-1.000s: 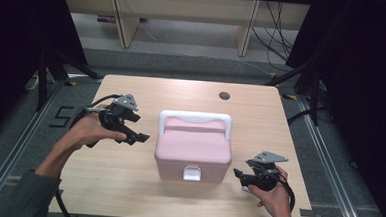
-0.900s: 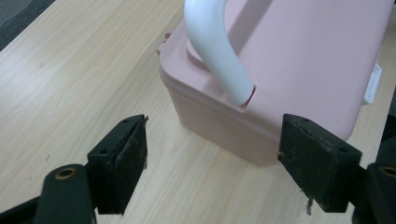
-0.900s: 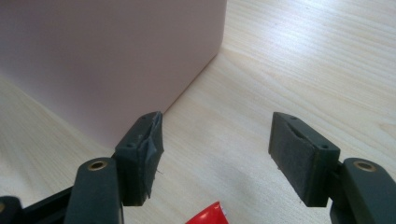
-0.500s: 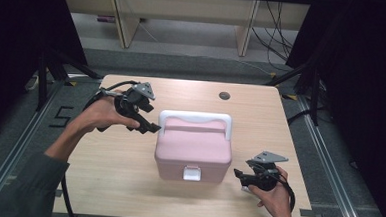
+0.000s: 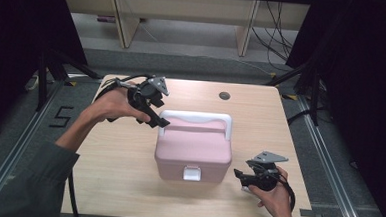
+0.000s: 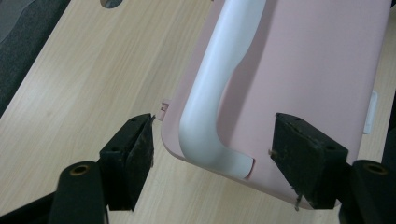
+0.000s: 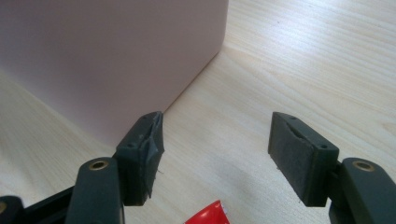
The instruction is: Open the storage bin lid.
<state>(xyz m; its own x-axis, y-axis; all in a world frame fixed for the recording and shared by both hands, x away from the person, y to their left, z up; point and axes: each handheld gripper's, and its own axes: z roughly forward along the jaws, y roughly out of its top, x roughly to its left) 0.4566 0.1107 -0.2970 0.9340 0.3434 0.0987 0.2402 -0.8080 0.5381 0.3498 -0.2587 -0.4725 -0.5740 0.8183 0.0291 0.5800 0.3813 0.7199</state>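
Observation:
A pink lidded box point(image 5: 194, 148) with a white handle point(image 5: 195, 117) folded flat and a white front latch point(image 5: 191, 174) stands mid-table. My left gripper point(image 5: 161, 122) hovers over its back left corner. In the left gripper view, the gripper point(image 6: 212, 158) is open and its jaws have just been closing. The handle's bend point(image 6: 219, 79) and the lid corner point(image 6: 317, 70) lie below and between the jaws, untouched. My right gripper point(image 5: 238, 175) sits low by the box's front right corner. It is open point(image 7: 215, 154) with bare table between its pads, beside the box wall point(image 7: 107, 51).
The wooden table point(image 5: 117, 174) has a round cable hole point(image 5: 224, 95) at the back. A small red object point(image 7: 208, 215) lies just under the right gripper. Black frame legs and shelving stand beyond the far edge.
The left hand has moved right and upward from the open table to the box's back left corner. The right hand and the box have stayed put.

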